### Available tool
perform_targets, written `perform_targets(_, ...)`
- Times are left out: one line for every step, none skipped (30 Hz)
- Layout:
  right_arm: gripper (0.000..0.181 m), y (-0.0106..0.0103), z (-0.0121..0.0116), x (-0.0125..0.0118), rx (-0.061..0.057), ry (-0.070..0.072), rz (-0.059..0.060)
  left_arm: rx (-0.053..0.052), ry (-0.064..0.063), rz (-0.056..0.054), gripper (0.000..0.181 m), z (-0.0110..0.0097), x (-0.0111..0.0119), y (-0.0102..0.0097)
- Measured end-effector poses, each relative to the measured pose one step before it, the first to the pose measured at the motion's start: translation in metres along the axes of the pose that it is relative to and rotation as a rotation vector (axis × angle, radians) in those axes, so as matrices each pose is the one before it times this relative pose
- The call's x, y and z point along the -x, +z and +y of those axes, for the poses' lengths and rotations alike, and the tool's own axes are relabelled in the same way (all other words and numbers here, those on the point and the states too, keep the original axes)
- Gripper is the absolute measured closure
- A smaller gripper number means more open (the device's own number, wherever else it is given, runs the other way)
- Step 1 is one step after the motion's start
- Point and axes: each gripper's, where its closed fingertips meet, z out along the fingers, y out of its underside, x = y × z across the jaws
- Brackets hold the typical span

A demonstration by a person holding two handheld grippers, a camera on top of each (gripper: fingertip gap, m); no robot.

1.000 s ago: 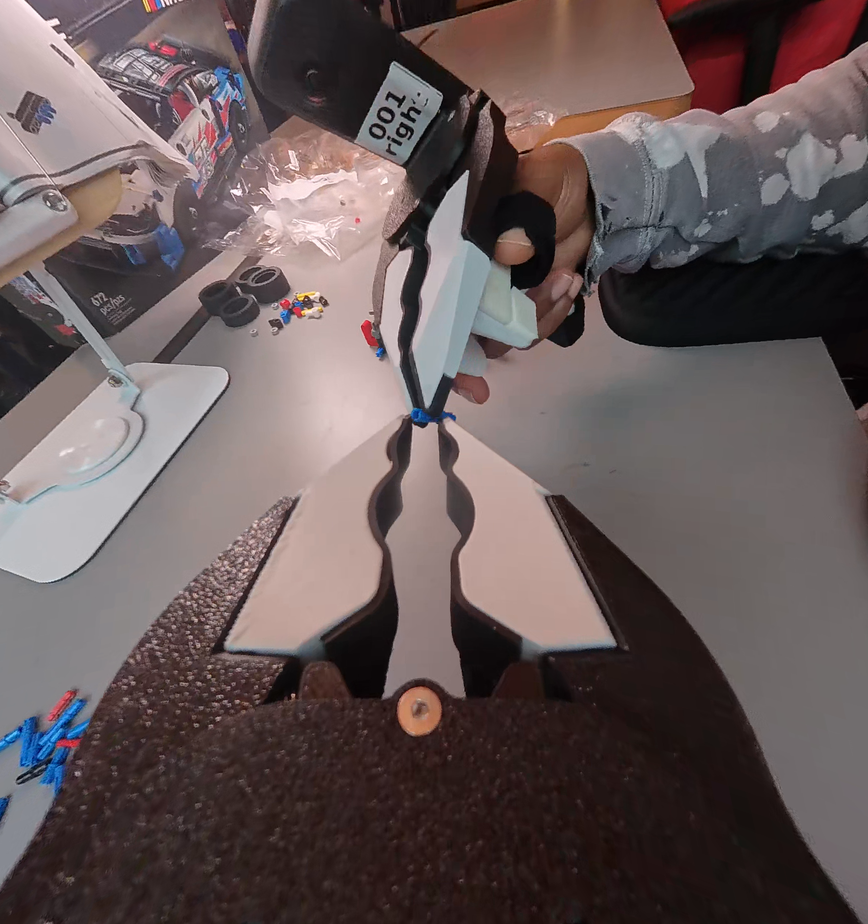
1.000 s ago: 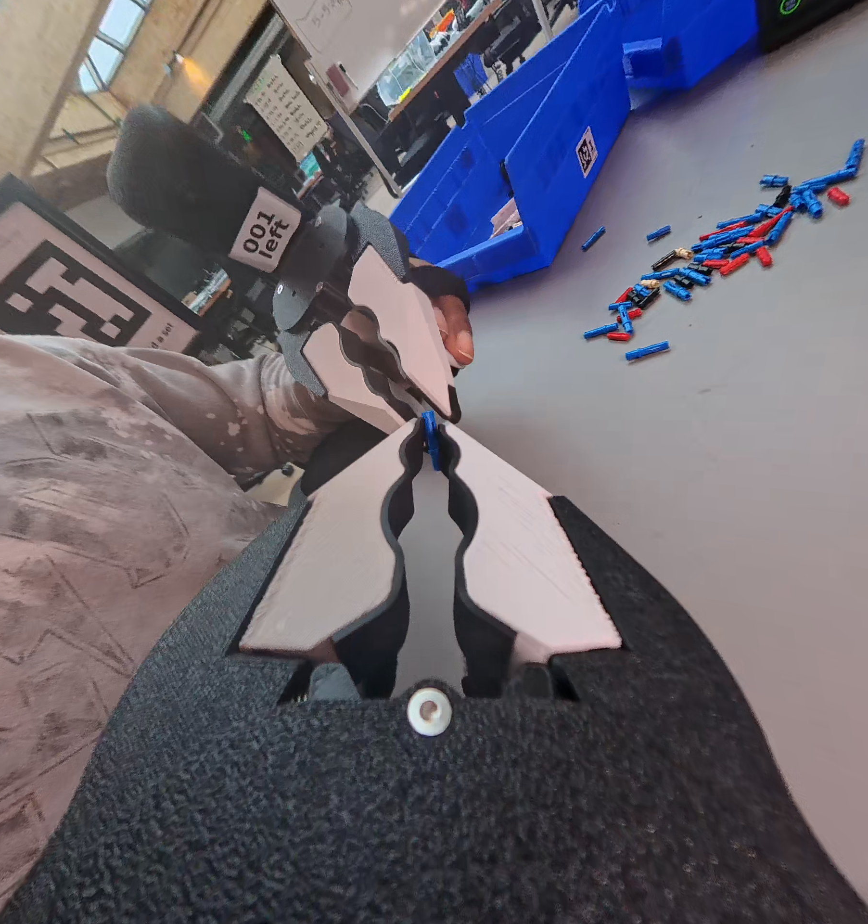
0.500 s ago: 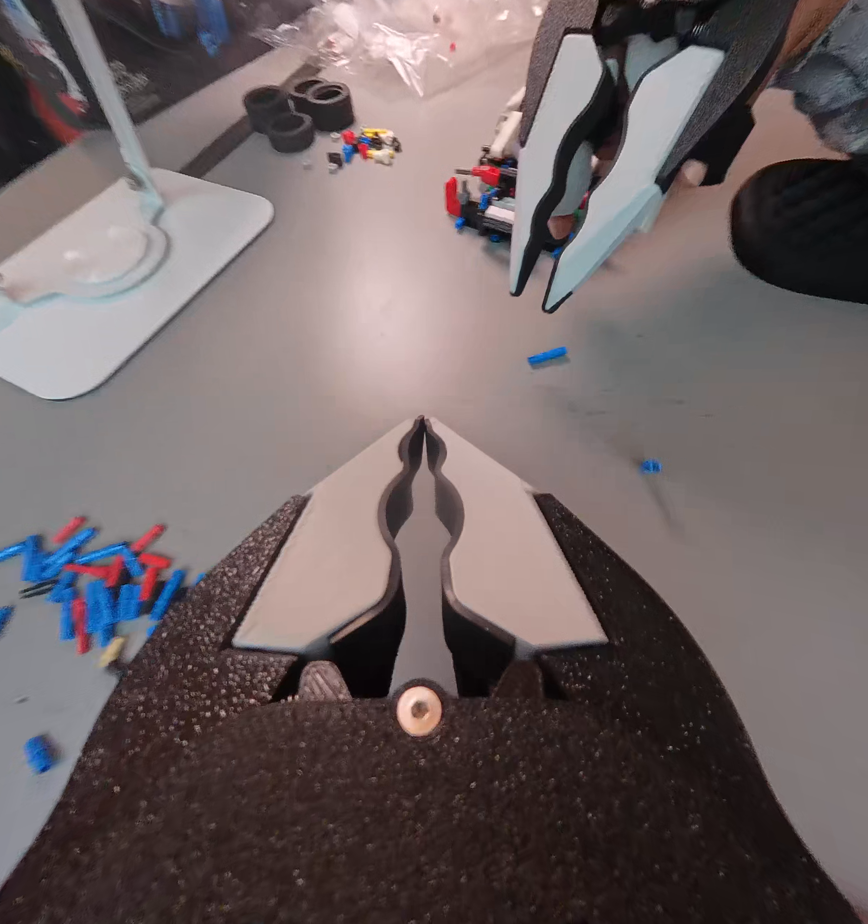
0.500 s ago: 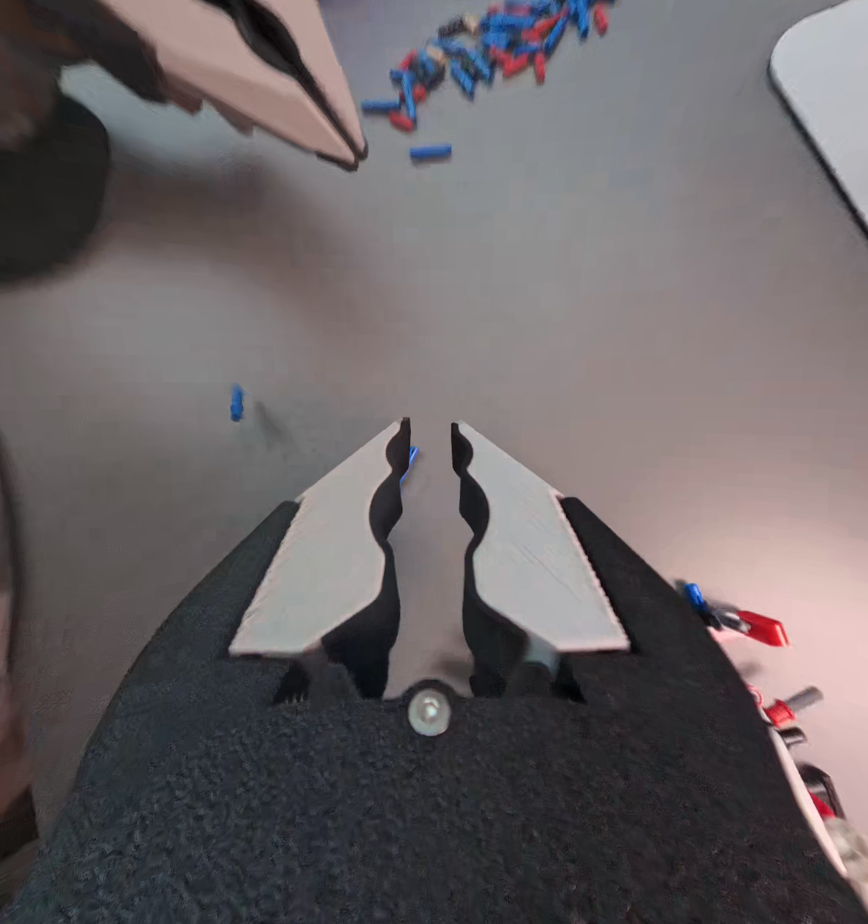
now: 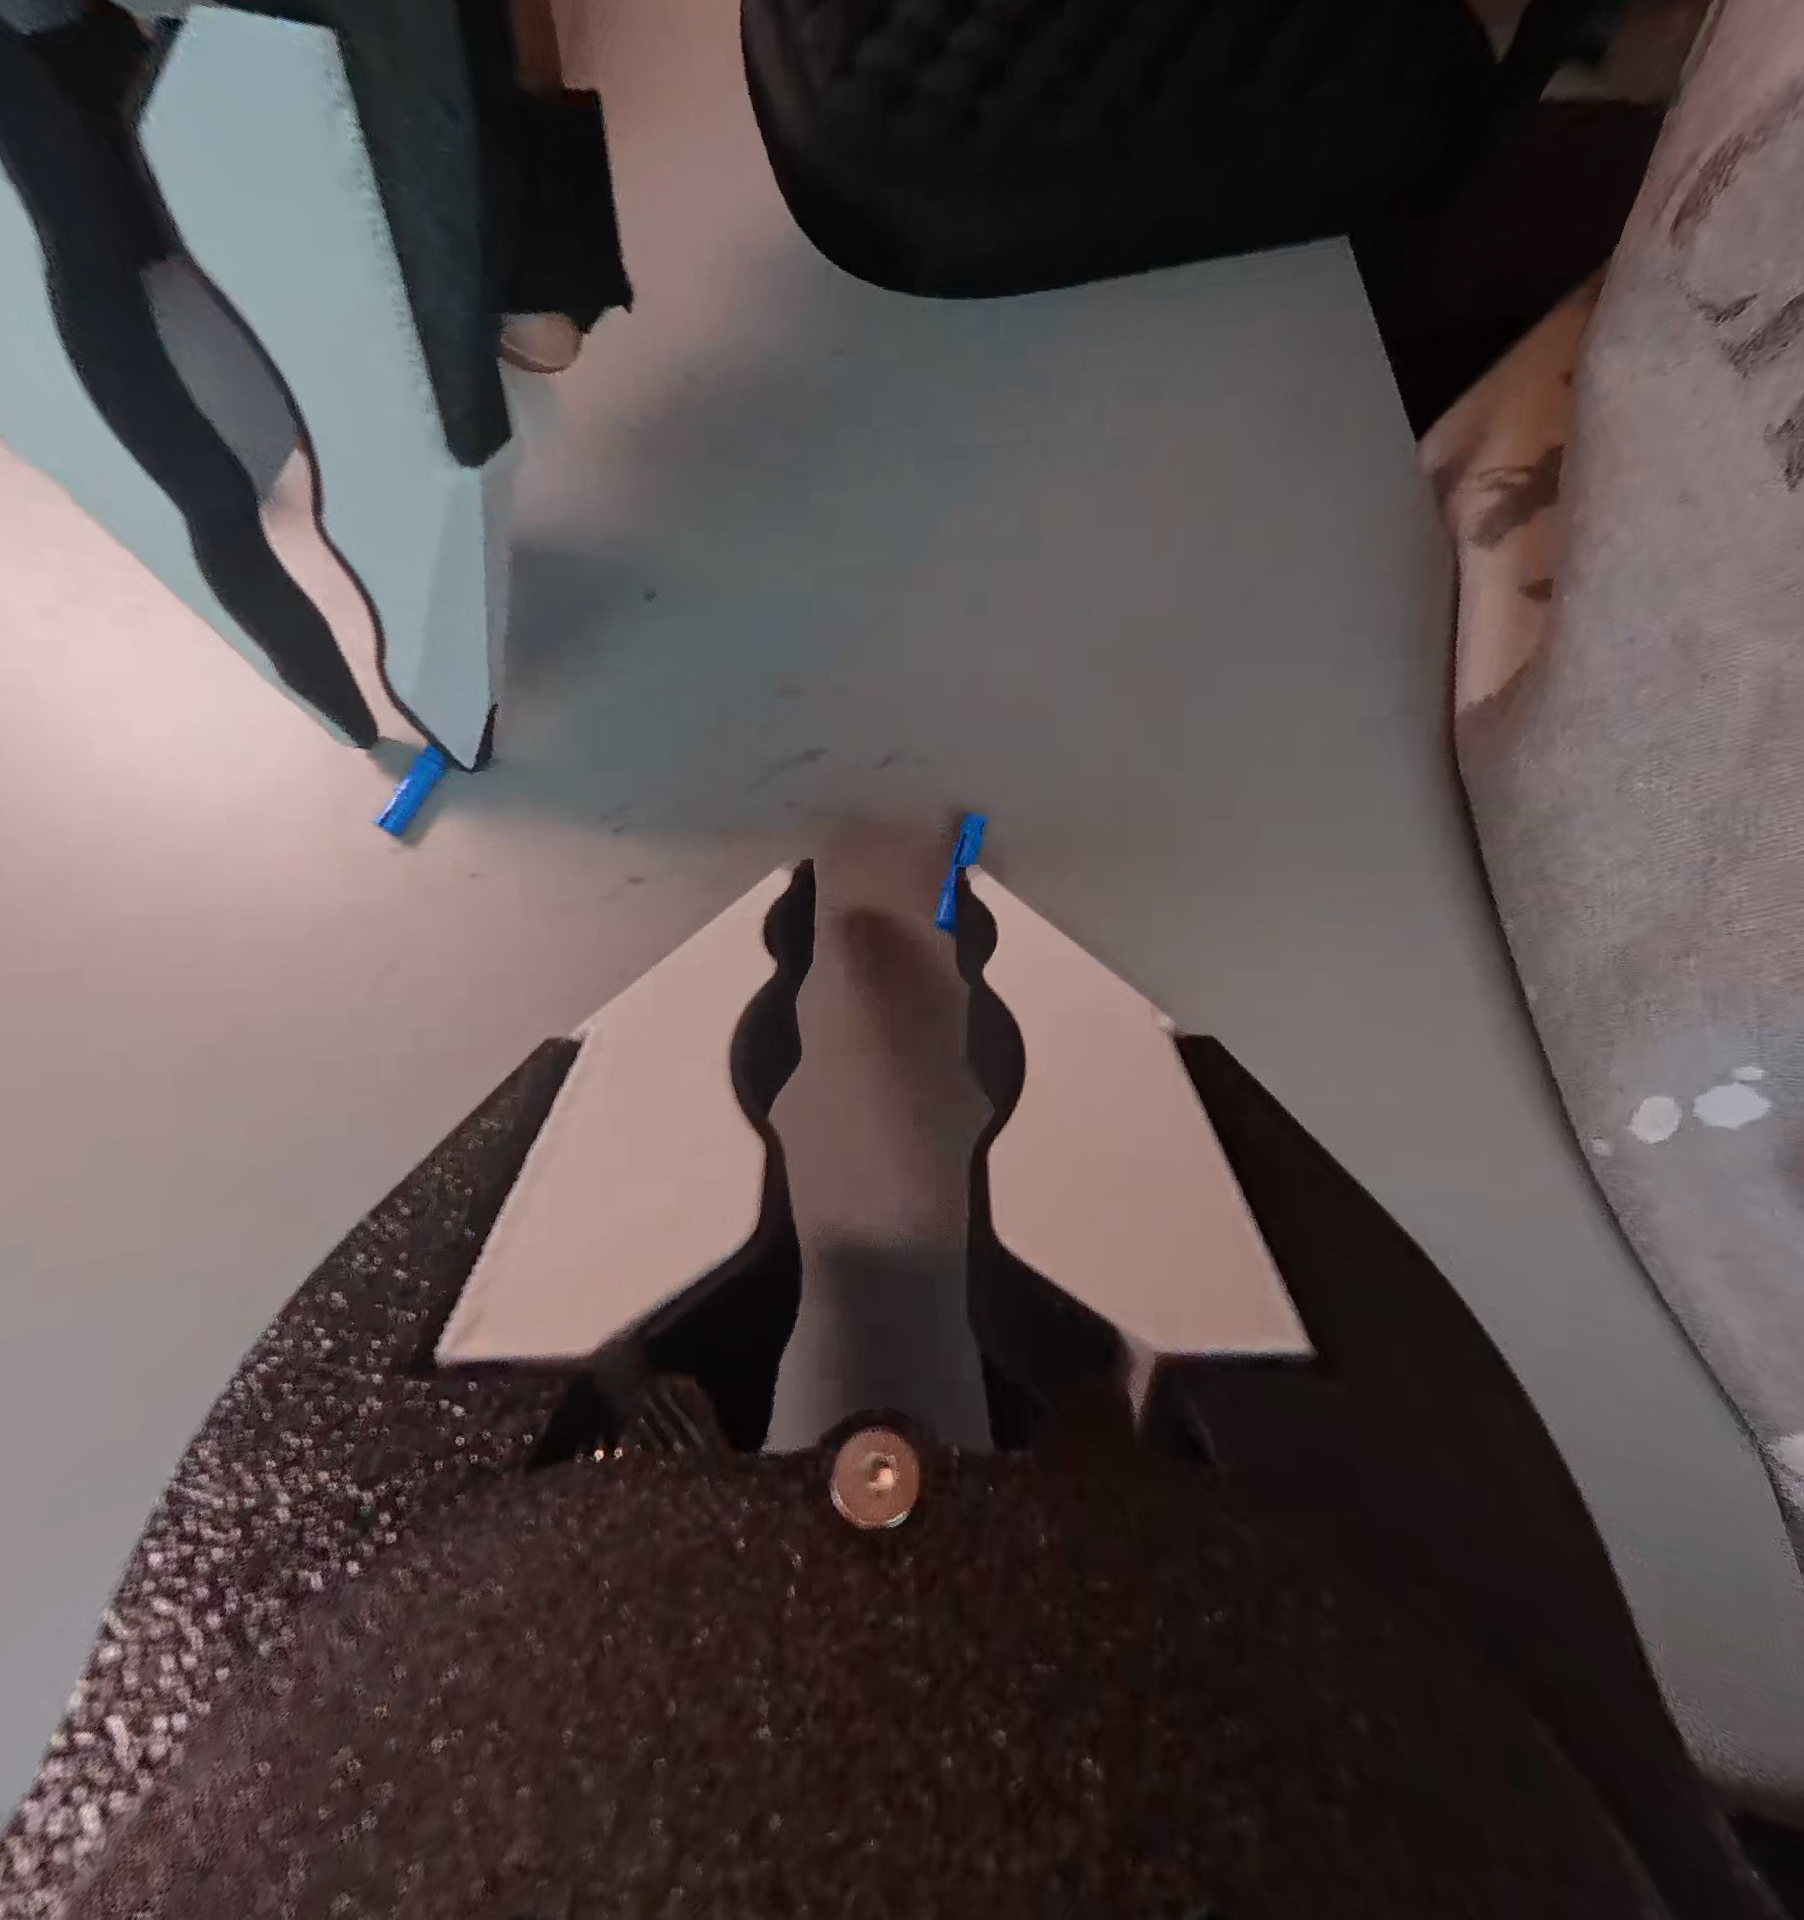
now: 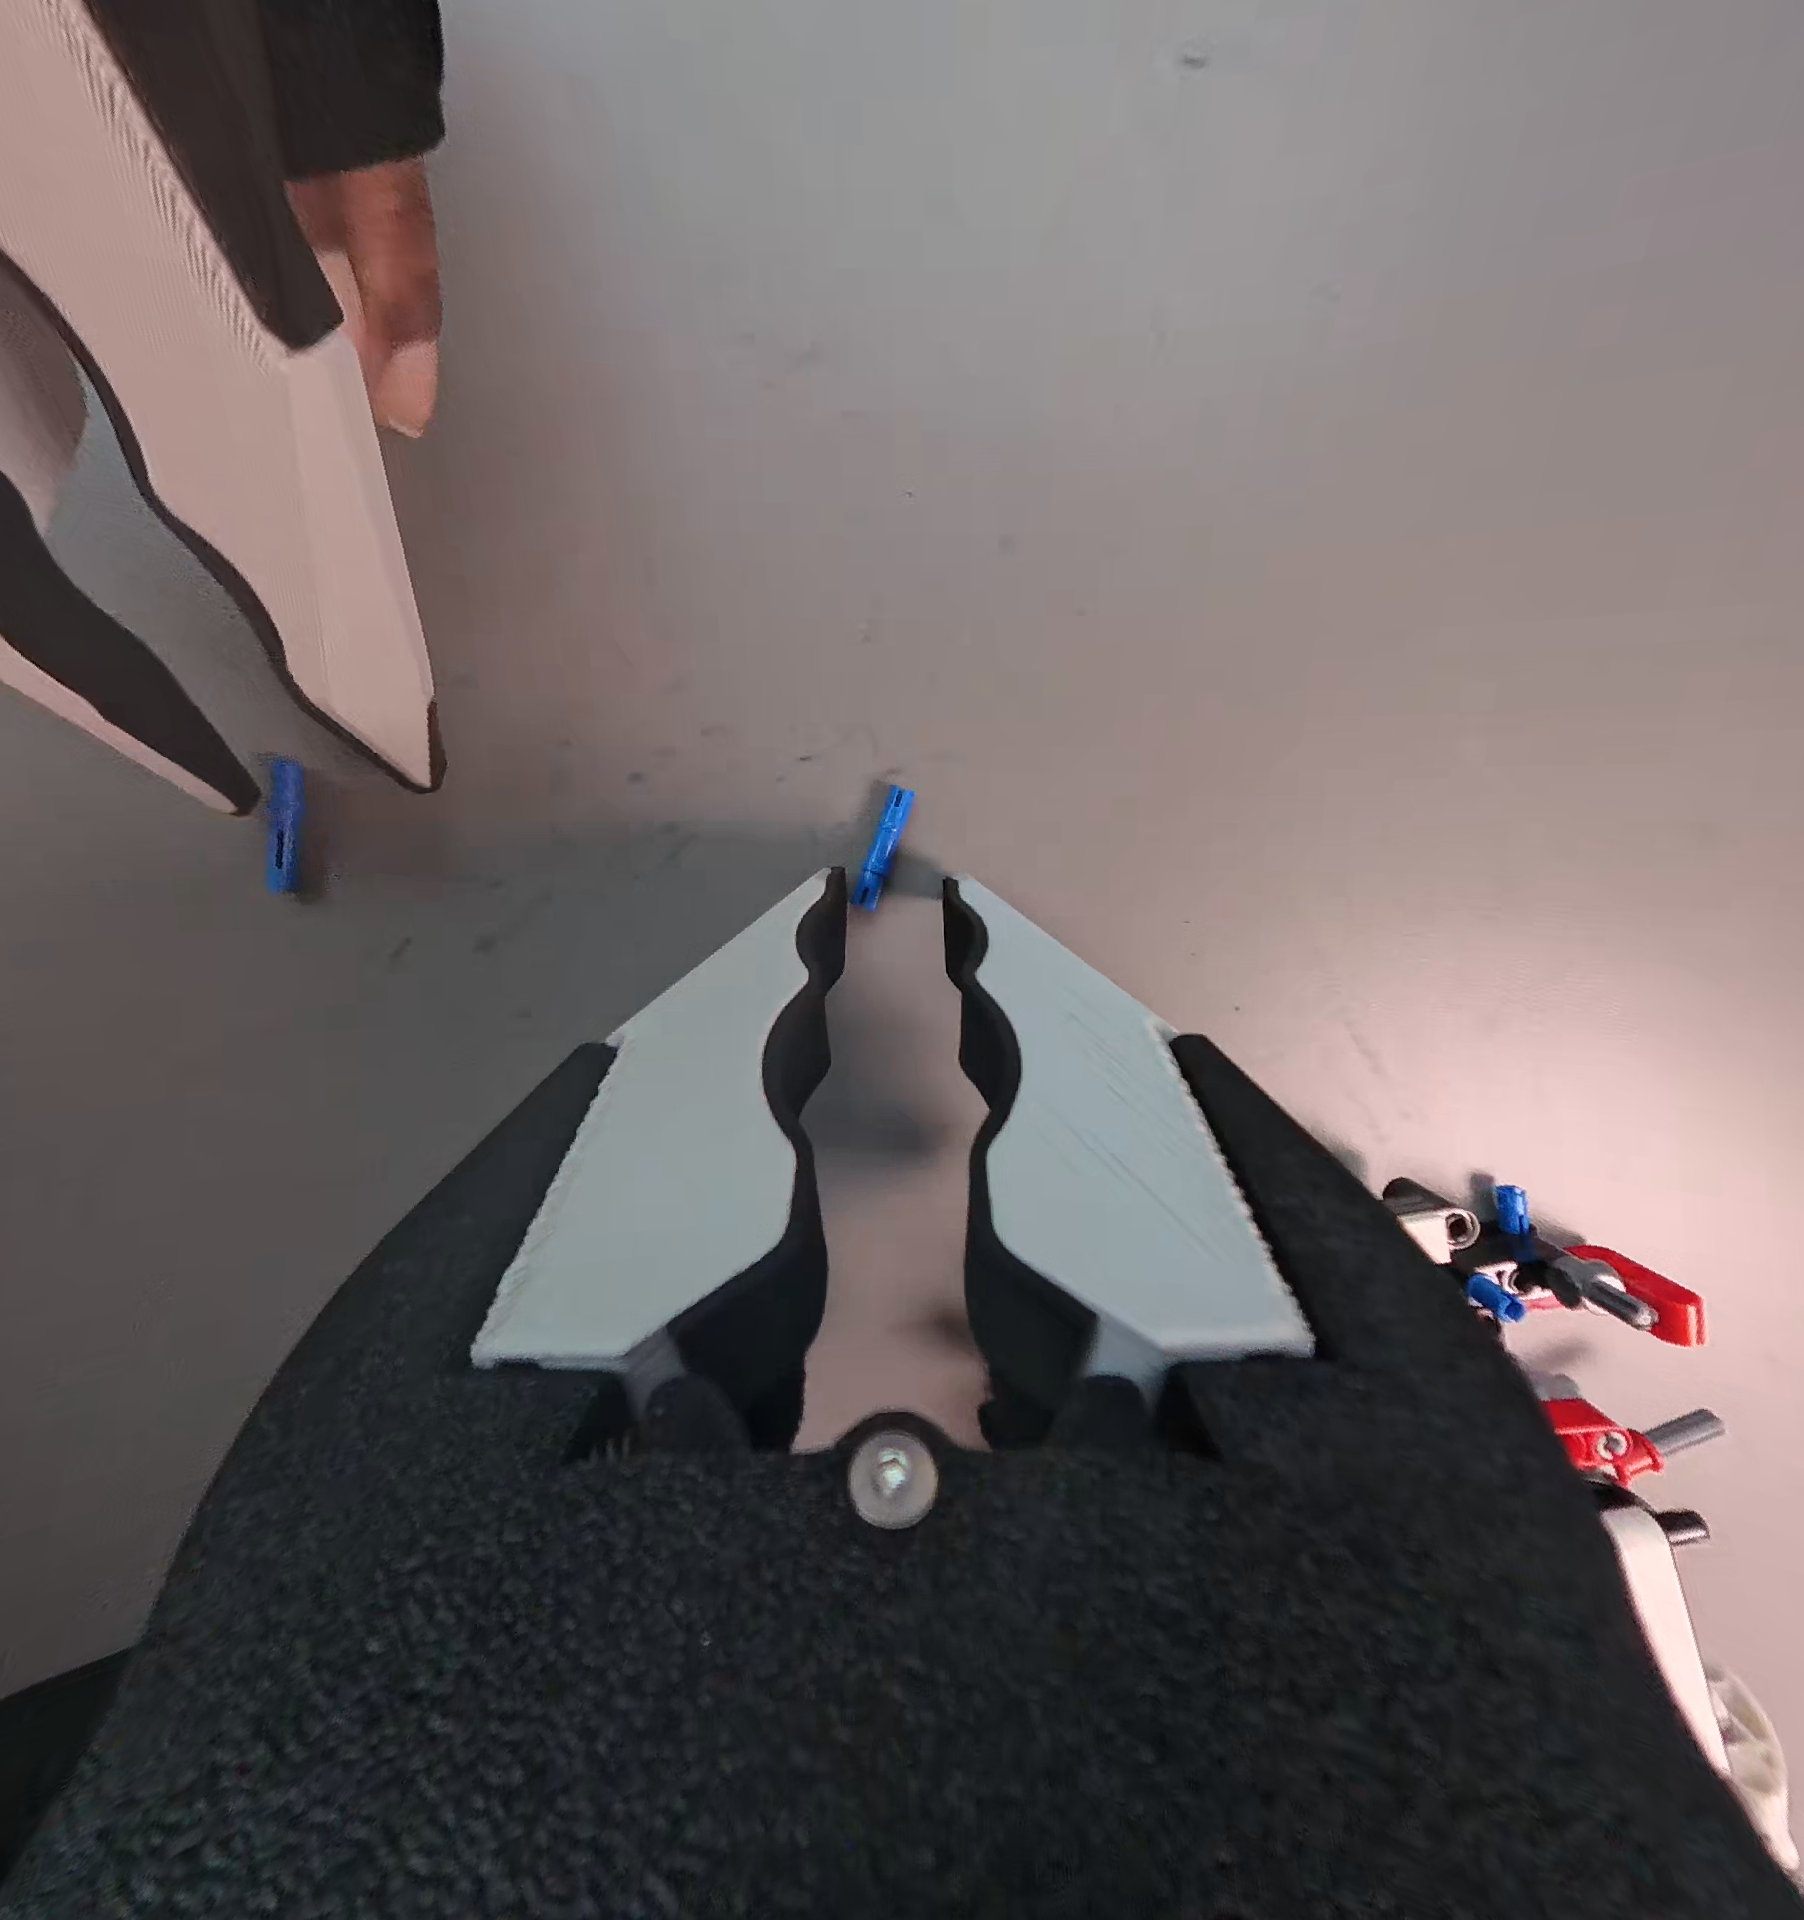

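Note:
Two small blue pins lie apart on the grey table [image 6: 1293, 468]. My left gripper [image 5: 885, 878] is open and low over the table. One blue pin [image 5: 955, 868] lies at the tip of its right finger. My right gripper [image 6: 892, 881] is open, and the other blue pin [image 6: 882, 847] lies just ahead between its fingertips. The right gripper also shows in the left wrist view [image 5: 422, 750], at that same pin [image 5: 410, 795]. The left gripper shows in the right wrist view [image 6: 337, 784], beside its pin [image 6: 283, 826]. Neither gripper holds anything.
A partly built toy model [image 6: 1563, 1288] with red, grey and white parts lies at the right edge of the right wrist view. A person's patterned sleeve [image 5: 1687, 727] fills the right side of the left wrist view. A black padded thing [image 5: 1033, 135] is at the table's far edge.
A second ago both grippers were shut tip to tip on a blue piece in the air. They have parted, opened and dropped to the table, where two blue pins now lie.

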Motion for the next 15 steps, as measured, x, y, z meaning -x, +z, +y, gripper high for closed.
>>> perform_targets(0.164, 0.00007, 0.00006, 0.00026, -0.0005, -0.0011, 0.0007, 0.0149, 0.018, 0.004, 0.157, 0.00185, -0.00166, 0.00302)
perform_targets(0.165, 0.00006, -0.00014, 0.00003, -0.0007, -0.0015, 0.0004, 0.0076, 0.005, 0.0114, 0.158, 0.00094, -0.00239, 0.00245)
perform_targets(0.165, 0.0, -0.00002, 0.00012, -0.0003, -0.0018, 0.0005, 0.0059, 0.0009, 0.012, 0.16, 0.00095, -0.00231, 0.00202)
perform_targets(0.165, 0.00004, -0.00008, 0.00009, -0.0002, -0.0013, 0.0001, -0.0017, 0.0053, 0.0018, 0.165, -0.00041, -0.00094, 0.00075)
perform_targets(0.165, 0.00003, -0.00009, 0.00018, -0.0006, -0.0026, 0.0004, 0.0004, 0.0074, -0.0006, 0.166, -0.00019, -0.00047, 0.00024)
perform_targets(0.166, 0.00011, -0.00002, 0.00036, -0.001, -0.0024, -0.0007, 0.0025, 0.006, 0.0005, 0.167, -0.00003, -0.00047, 0.00022)
perform_targets(0.166, 0.00002, -0.00004, 0.00008, -0.0009, -0.0001, -0.0004, 0.0005, 0.0058, 0.0031, 0.171, -0.00019, -0.00082, 0.00037)
perform_targets(0.166, -0.00001, 0.00004, 0.0, -0.0008, 0.001, -0.0014, -0.0023, 0.0068, 0.0068, 0.178, -0.0005, -0.00158, 0.00064)
perform_targets(0.166, 0.00005, -0.0001, 0.00009, -0.0016, 0.0001, -0.0017, -0.0033, 0.008, 0.0009, 0.179, -0.00061, -0.00086, 0.00068)
perform_targets(0.166, -0.00005, 0.0001, 0.00007, -0.0023, 0.0002, -0.0018, -0.0005, 0.0072, -0.0012, 0.18, -0.00011, -0.00012, 0.00022)
perform_targets(0.166, 0.0, 0.00001, 0.00003, -0.0026, 0.0014, -0.0024, -0.0002, -0.0004, 0.0031, 0.181, -0.00009, -0.00015, -0.00006)
perform_targets(0.166, 0.00004, -0.00008, -0.00002, -0.0033, 0.0003, -0.0026, -0.0038, -0.0084, 0.006, 0.181, -0.00009, 0.00018, 0.00009)
perform_targets(0.166, -0.00006, 0.0001, 0.00001, -0.003, -0.0003, -0.002, -0.0058, -0.0125, 0.0078, 0.181, -0.00022, 0.00018, -0.00011)
perform_targets(0.166, 0.00003, -0.00007, 0.00004, -0.0027, -0.0006, -0.0014, -0.0061, -0.0101, -0.0022, 0.181, -0.00016, 0.00158, -0.00065)
perform_targets(0.167, -0.00001, -0.00002, 0.00003, -0.0025, -0.003, -0.0009, -0.0009, -0.0039, -0.0083, 0.181, 0.00021, 0.00219, -0.00121)
